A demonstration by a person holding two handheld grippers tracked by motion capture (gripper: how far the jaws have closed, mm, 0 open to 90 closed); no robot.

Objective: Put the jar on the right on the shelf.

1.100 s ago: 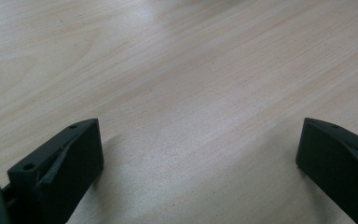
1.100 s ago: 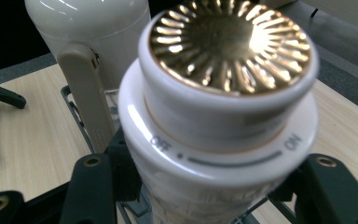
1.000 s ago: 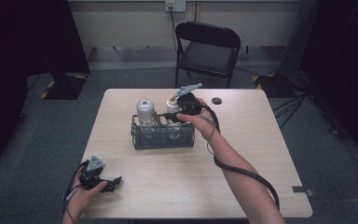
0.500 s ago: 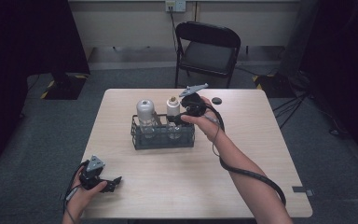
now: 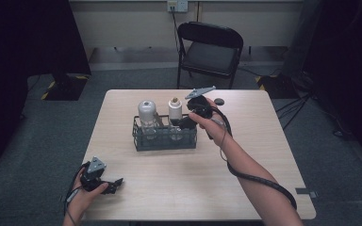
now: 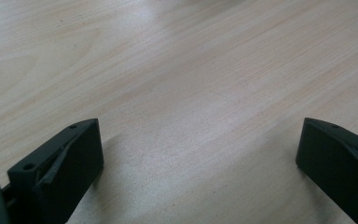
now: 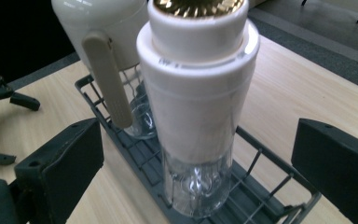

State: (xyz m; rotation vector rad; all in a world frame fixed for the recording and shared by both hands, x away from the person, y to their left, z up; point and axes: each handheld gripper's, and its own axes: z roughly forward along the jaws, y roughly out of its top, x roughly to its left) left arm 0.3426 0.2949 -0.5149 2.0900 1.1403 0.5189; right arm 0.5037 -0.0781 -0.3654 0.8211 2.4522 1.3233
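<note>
At the lower left of the high view, the left gripper (image 5: pixel 104 181) rests on the wooden table (image 5: pixel 179 188) with its jaws spread wide over bare wood, holding nothing. Mid-frame stands the dark wire basket (image 5: pixel 165 139), carrying two grinders upright: a silver-topped one (image 5: pixel 146 115) toward the left and a white one with a gold cap (image 5: pixel 175 109) just beside it. Right of the basket, the right gripper (image 5: pixel 188 122) is released too, its jaws standing either side of the white grinder without touching it. Closing off-centre could tip that grinder against its neighbour, or a lift might drag the basket along. Farther back, near the upper middle, stands a black folding chair (image 5: pixel 209 52)
</note>
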